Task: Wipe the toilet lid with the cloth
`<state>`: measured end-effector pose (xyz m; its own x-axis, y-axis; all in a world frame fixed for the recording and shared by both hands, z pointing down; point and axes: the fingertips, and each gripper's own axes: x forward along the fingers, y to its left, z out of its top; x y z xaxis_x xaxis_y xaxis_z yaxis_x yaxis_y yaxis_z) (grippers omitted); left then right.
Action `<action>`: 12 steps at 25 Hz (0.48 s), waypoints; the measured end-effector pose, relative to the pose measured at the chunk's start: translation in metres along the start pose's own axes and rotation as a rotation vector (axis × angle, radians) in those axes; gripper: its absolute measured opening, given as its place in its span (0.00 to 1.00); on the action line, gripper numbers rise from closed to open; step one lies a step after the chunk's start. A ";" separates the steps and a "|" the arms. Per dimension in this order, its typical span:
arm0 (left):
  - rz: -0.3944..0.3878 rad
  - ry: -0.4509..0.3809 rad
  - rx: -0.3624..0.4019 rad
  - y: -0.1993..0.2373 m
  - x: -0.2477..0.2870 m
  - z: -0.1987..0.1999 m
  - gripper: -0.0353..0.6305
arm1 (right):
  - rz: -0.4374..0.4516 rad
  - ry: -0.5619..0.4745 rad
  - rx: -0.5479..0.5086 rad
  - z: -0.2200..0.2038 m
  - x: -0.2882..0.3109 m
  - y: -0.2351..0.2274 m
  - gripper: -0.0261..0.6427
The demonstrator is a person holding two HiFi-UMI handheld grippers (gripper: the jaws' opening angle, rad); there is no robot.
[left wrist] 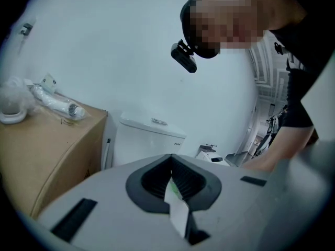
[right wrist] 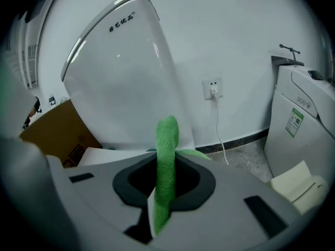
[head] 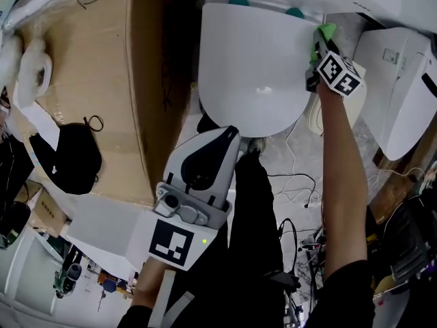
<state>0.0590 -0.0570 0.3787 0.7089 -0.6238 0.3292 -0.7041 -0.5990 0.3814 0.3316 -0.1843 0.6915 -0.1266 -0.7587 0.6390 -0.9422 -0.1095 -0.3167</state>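
the right arm point(head: 341, 183) reaches straight forward from the lower right of the head view, forearm bare, carrying the right tool point(head: 318, 50) out to the right edge of the toilet lid point(head: 252, 67), near its hinge end. its marker cube point(head: 339, 74) faces up. in the right gripper view the right tool point(right wrist: 166, 177) is clamped on the green cloth point(right wrist: 166, 150), which stands up in a narrow fold between the jaws; in the head view the cloth point(head: 326, 31) sits at the lid's rim, though whether it touches the surface cannot be told

the left hand is held low and close to the body, over a dark trouser leg point(head: 256, 210), with the left tool point(head: 229, 134) pointing forward, its tip just short of the lid's front rim. the left gripper view shows the left tool point(left wrist: 171, 166) with its jaws pressed together and nothing between them

the lid lies closed, white and bare. a cardboard box point(head: 89, 80) stands to its left, and cables point(head: 300, 183) trail across the floor
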 end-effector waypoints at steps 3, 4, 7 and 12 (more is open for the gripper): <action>0.010 -0.005 -0.009 0.002 0.000 -0.001 0.06 | 0.028 0.017 -0.085 0.000 0.005 0.007 0.12; 0.012 -0.008 -0.010 0.002 0.000 -0.002 0.06 | 0.041 0.023 -0.124 0.001 0.006 0.011 0.12; 0.011 -0.009 -0.012 -0.001 -0.003 -0.005 0.06 | 0.104 0.050 -0.255 0.001 0.011 0.027 0.12; 0.015 -0.005 -0.012 -0.007 -0.007 -0.013 0.06 | 0.353 0.186 -0.586 -0.029 0.007 0.074 0.12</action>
<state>0.0590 -0.0420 0.3848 0.6980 -0.6350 0.3310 -0.7141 -0.5833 0.3871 0.2523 -0.1789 0.6927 -0.4569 -0.5577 0.6930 -0.8405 0.5257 -0.1311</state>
